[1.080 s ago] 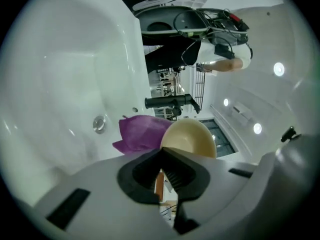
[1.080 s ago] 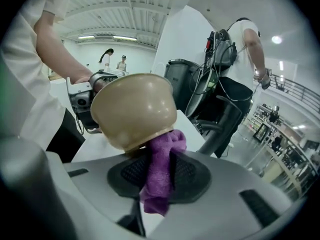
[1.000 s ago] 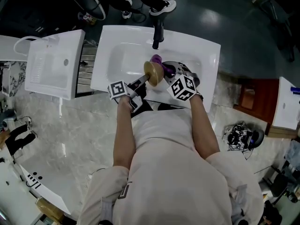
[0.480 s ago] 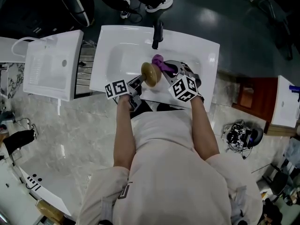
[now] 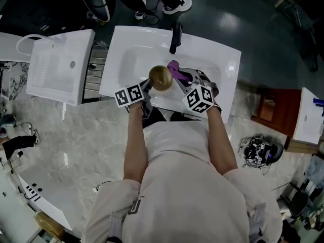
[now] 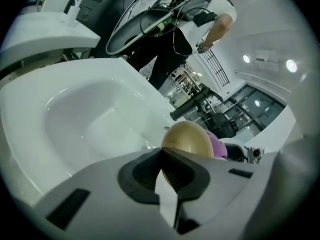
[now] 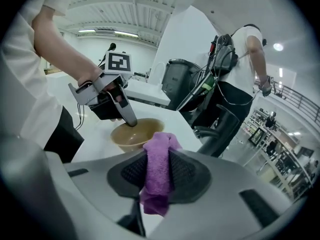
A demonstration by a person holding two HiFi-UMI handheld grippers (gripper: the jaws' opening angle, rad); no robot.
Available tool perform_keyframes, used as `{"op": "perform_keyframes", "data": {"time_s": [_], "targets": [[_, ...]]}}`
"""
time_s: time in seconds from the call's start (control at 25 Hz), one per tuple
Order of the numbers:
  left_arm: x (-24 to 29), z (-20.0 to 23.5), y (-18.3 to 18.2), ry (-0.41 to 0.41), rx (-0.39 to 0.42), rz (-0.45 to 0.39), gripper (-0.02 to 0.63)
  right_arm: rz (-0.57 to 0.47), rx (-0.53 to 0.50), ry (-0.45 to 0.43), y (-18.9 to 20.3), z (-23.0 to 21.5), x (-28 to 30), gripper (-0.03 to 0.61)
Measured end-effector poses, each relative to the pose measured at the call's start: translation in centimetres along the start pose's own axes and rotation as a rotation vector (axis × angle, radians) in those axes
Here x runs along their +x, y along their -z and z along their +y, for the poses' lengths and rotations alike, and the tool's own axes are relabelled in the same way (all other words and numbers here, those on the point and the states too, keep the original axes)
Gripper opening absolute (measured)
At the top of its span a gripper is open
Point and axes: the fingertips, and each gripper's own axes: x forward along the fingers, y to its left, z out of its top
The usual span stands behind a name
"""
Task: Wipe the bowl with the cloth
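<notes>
The white sink (image 5: 130, 48) takes up the top middle of the head view, with a second white basin (image 5: 58, 67) off at its 9 o'clock and the black faucet (image 5: 175, 37) at its 12 o'clock edge. From above, the person's own trunk and arms cover the sink's near rim. Of someone standing beyond the sink that view shows only the legs and a shoe (image 5: 179, 5), while both gripper views show that bystander up to the shoulders. The tan bowl (image 5: 161, 78) is held above the middle of the sink. From overhead it reads as a plain round shape and I cannot tell which way it faces. The right gripper view settles that, looking into its hollow (image 7: 136, 133), whereas the left gripper view shows only its rounded outside (image 6: 187, 138). The left gripper (image 5: 148, 87) comes in from the bowl's 7 o'clock. Its jaws (image 6: 161, 166) are pressed onto a thin pale edge, and the right gripper view shows one finger (image 7: 130, 120) dipping inside the bowl's rim. The right gripper (image 5: 183, 78) sits at the bowl's 3 o'clock, clamped on the purple cloth (image 7: 159, 184), which bunches up between the pads and hangs out below them. Overhead the cloth (image 5: 174, 67) is just a small purple scrap at the bowl's 1 o'clock, and whether it touches the bowl is hard to make out.
</notes>
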Motion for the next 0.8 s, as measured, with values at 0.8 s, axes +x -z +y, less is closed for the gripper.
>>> {"op": "perform_keyframes", "data": {"time_s": [0.8], "targets": [[-2.3, 2.3, -2.5, -0.079, -0.129, -0.210, 0.014, -0.021, -0.035, -0.241, -2.5, 7.9, 1.5, 0.089]]}}
